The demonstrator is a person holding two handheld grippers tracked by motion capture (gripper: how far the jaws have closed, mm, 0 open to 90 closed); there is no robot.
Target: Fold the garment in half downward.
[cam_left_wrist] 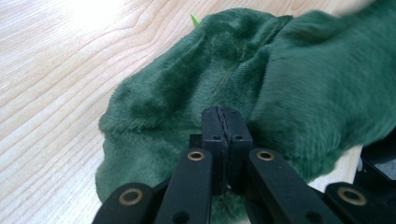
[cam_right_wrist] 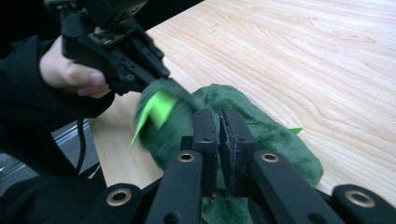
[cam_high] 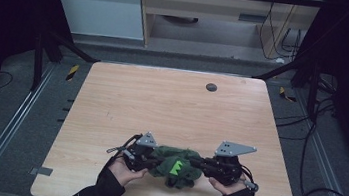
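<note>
A dark green plush cloth (cam_high: 168, 153) with a bright green patch (cam_high: 175, 167) lies bunched near the table's front edge. My left gripper (cam_high: 147, 161) is at its left end and my right gripper (cam_high: 200, 162) at its right end. In the left gripper view the jaws (cam_left_wrist: 226, 114) are pressed together against the plush (cam_left_wrist: 187, 84). From the right gripper view, the left gripper (cam_right_wrist: 161, 77) has a raised fold of plush at its tip, blurred. The right gripper (cam_right_wrist: 218, 116) stands over the plush (cam_right_wrist: 280, 144), jaws nearly together, with no cloth visible in the thin slit.
The wooden table (cam_high: 172, 102) has a small dark round spot (cam_high: 211, 87) at the far middle. Its front edge runs just below the person's hands. Cables (cam_high: 311, 195) lie on the floor to the right, and a wooden cabinet (cam_high: 208, 11) stands beyond the table.
</note>
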